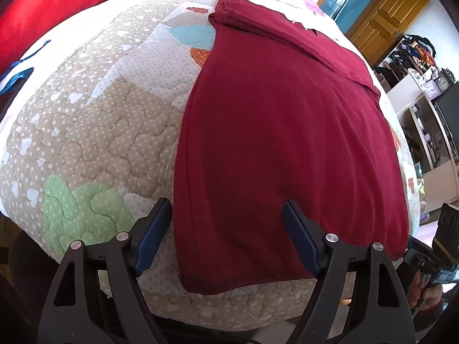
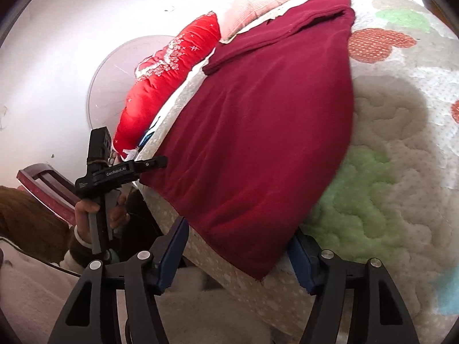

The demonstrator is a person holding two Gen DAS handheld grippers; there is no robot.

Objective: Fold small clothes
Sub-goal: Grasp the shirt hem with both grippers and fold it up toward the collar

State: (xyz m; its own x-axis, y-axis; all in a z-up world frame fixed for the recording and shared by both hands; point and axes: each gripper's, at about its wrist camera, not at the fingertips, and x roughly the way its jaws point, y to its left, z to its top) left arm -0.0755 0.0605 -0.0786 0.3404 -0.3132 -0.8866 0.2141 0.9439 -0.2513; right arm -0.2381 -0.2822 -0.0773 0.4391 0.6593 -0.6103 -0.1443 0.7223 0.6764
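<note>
Bed (image 1: 94,132) with patchwork quilt, red pillow (image 1: 71,3) at its head. Wooden door (image 1: 384,20) and open shelving (image 1: 413,86) stand beyond. White wall (image 2: 71,28), daylight-lit.

The maroon garment (image 1: 281,149) is soft matt knit cloth; the quilt (image 1: 94,132) beneath is stitched, puffy cotton (dotted print); the red duvet (image 2: 160,86) looks slightly shiny.

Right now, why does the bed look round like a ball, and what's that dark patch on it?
Left wrist view: the fisheye lens bulges the quilt and dark red garment into a dome, sharp and evenly lit. Right wrist view: same bulge, slightly blurry; the dark patch is a shadow on the quilt, and the white wall glares.
</note>
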